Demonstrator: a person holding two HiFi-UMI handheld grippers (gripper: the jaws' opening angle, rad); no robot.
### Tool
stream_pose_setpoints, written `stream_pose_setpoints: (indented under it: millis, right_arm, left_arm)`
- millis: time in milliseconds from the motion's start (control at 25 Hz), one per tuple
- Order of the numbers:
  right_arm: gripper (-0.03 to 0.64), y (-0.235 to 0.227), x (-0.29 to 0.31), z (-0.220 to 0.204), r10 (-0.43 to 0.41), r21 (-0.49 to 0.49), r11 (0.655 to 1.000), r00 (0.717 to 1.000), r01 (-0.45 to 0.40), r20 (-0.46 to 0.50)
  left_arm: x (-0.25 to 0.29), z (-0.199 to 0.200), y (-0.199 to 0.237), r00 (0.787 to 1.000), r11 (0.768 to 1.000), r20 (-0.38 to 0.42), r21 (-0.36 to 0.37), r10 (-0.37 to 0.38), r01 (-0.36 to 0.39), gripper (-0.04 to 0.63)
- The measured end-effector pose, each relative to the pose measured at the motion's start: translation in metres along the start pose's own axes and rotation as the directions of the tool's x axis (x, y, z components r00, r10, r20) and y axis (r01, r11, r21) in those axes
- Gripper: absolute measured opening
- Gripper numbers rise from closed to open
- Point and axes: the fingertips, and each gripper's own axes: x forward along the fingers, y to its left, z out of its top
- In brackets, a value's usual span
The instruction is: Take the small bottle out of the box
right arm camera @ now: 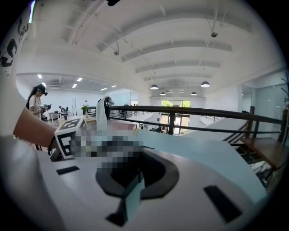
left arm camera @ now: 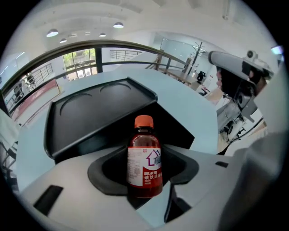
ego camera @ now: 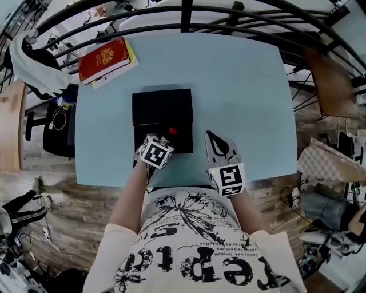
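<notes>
Left gripper (left arm camera: 143,178) has its fingers clamped on the bottle (left arm camera: 144,158), which stands upright in the near right part of the box (ego camera: 163,106).

Risk: the grip sits low on the slick label, so the bottle could tip or slip on lifting.

Right gripper (ego camera: 210,137), fingers together and empty, steadies nothing, so the box may drag across the counter (ego camera: 240,86).

A pale blue surface (ego camera: 240,86) stands on a floor (ego camera: 51,189) of wood-toned planks, ringed by a black curved railing (ego camera: 189,11) of metal bars. A brown wooden piece of furniture (ego camera: 331,86) sits just past the surface's right edge, and a dark chair (ego camera: 48,129) is at its left. Around it is a large hall with a white arched ceiling (right arm camera: 180,40), lit round lamps (right arm camera: 205,84) and bright windows (left arm camera: 81,63) at the far end. Desks (right arm camera: 58,116) stand far off.
</notes>
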Motion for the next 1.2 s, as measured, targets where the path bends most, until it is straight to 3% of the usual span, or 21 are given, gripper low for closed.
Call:
stream_pose_setpoints:
  millis: [200, 400, 560, 880, 1120, 1200]
  right_arm:
    - [0.012, 0.007, -0.003, 0.011, 0.011, -0.017, 1.000, 1.000, -0.010, 0.029]
    - [0.012, 0.015, -0.007, 0.033, 0.038, -0.044, 0.998, 0.996, -0.034, 0.086]
    - [0.012, 0.017, -0.012, 0.050, 0.051, -0.051, 0.998, 0.990, -0.044, 0.130]
    - [0.011, 0.015, -0.017, 0.090, 0.070, -0.076, 0.996, 0.974, -0.055, 0.217]
    - [0.011, 0.016, -0.019, 0.115, 0.075, -0.096, 0.994, 0.960, -0.051, 0.271]
    - [0.011, 0.015, -0.018, 0.119, 0.070, -0.100, 0.994, 0.958, -0.044, 0.279]
  left_arm:
    - [-0.037, 0.021, -0.001, 0.986, 0.999, 0.164, 0.000, 0.038, -0.039, 0.232]
    - [-0.093, 0.060, -0.007, 0.918, 0.995, 0.386, 0.015, 0.087, -0.101, 0.232]
    - [-0.141, 0.087, -0.015, 0.827, 0.989, 0.551, 0.016, 0.115, -0.148, 0.232]
    - [-0.226, 0.115, -0.022, 0.599, 0.975, 0.790, 0.006, 0.131, -0.222, 0.232]
    - [-0.265, 0.112, -0.012, 0.484, 0.962, 0.855, -0.059, 0.188, -0.268, 0.232]
    - [-0.274, 0.114, -0.008, 0.455, 0.957, 0.868, -0.072, 0.199, -0.282, 0.232]
